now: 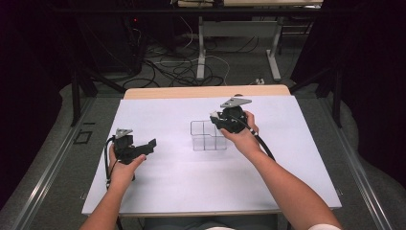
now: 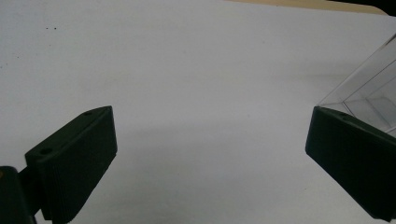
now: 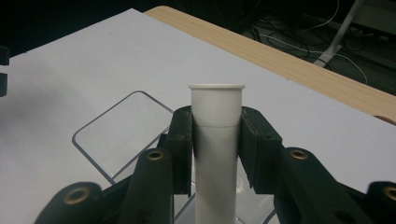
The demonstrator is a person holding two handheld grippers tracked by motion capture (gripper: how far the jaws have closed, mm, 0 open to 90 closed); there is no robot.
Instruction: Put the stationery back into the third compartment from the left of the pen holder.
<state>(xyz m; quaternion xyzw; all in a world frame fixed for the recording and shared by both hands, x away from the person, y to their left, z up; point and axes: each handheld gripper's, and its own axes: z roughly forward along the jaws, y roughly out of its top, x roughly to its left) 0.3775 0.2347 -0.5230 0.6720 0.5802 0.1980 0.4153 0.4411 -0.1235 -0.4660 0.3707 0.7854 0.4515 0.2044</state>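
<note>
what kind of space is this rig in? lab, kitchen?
Most likely a lab or recording workspace, not a kitchen. A white-topped table with a wooden far edge stands inside a dark metal frame, loose cables sprawl on the floor behind it, and another desk's legs stand beyond.

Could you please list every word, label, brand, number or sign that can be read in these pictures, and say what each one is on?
None: no readable text stands anywhere.
White tube held in the right tongs: plain, no print.
Clear divided box: no label.
White sheet covering the table: blank, apart from a few tiny specks.
Left tongs and the black pads: no marking visible.
Floor clutter beyond the table: too small and dark to read.
</note>
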